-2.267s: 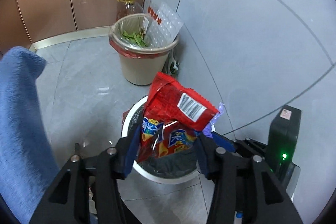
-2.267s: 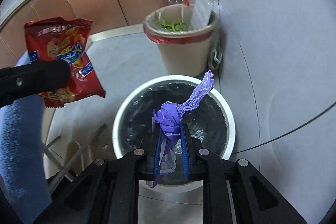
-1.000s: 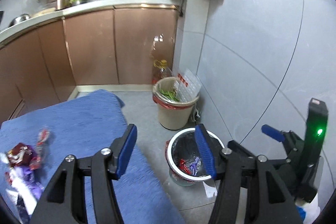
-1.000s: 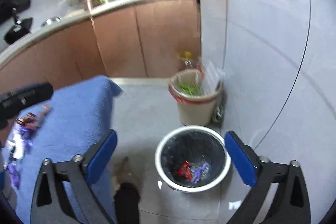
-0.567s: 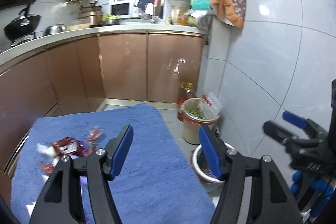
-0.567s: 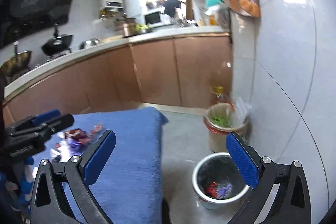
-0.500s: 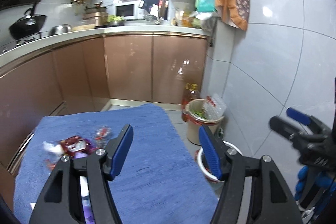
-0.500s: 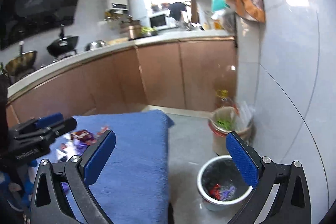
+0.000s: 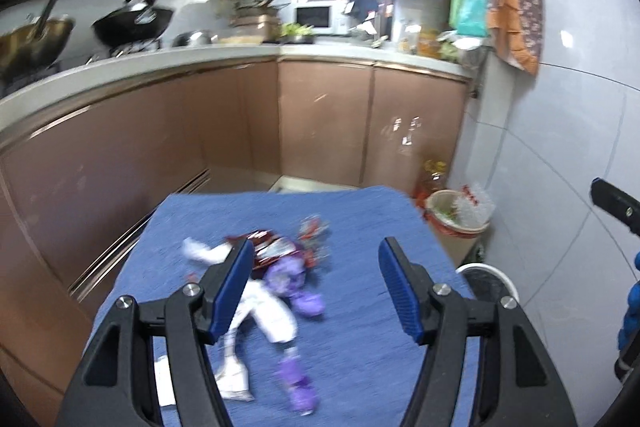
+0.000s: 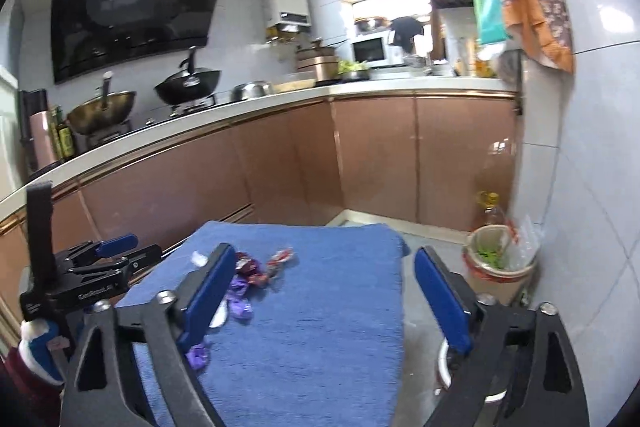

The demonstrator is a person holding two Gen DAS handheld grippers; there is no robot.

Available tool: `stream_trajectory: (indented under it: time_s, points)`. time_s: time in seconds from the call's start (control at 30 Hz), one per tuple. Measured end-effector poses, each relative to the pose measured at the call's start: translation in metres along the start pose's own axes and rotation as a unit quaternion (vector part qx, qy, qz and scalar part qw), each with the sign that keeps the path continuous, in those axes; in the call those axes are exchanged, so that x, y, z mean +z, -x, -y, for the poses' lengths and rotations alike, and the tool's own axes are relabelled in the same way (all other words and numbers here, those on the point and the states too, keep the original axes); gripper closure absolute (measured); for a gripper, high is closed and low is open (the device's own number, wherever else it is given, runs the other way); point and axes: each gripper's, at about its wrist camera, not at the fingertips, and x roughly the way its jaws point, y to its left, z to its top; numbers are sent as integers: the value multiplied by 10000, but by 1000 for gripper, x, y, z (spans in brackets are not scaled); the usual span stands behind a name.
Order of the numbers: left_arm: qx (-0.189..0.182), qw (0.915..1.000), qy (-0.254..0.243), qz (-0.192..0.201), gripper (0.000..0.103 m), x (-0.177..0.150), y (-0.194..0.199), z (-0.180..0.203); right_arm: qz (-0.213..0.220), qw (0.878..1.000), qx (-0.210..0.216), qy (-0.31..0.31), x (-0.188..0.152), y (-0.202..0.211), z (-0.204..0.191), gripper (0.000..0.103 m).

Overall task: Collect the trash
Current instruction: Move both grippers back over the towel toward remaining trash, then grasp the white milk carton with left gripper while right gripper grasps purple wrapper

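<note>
My left tongs (image 9: 316,287) stood apart with nothing between them, and my right tongs (image 10: 324,291) were drawing together, also empty. Just ahead of the left tongs and a little below them, the litter of wrappers (image 9: 276,267) lay on the blue-covered tabletop (image 9: 360,219), strung out roughly away from me, white scraps nearest, purple pieces in the middle, red ones farthest. From the right tongs the same pile (image 10: 248,275) lay ahead and off to their left side, so I judged my left hand the nearer one. Beyond the tabletop's right edge, down on the floor, sat the white-rimmed bin (image 9: 492,275), and farther on the beige bin (image 9: 452,215).
</note>
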Motion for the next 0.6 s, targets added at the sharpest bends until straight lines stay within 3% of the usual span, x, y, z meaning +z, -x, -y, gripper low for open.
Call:
stream_trajectory:
  time_s: [0.17, 0.33, 0.6]
  points:
    - [267, 9989, 259, -292, 40, -22, -15, -47, -268, 9991, 318, 23, -7, -29, -18, 37]
    - [387, 9966, 326, -644, 40, -47, -39, -74, -674, 9956, 649, 38, -21, -75, -37, 41]
    - [221, 9898, 249, -1388, 40, -83, -97, -78, -1462, 9822, 1160, 193, -57, -158, -81, 45]
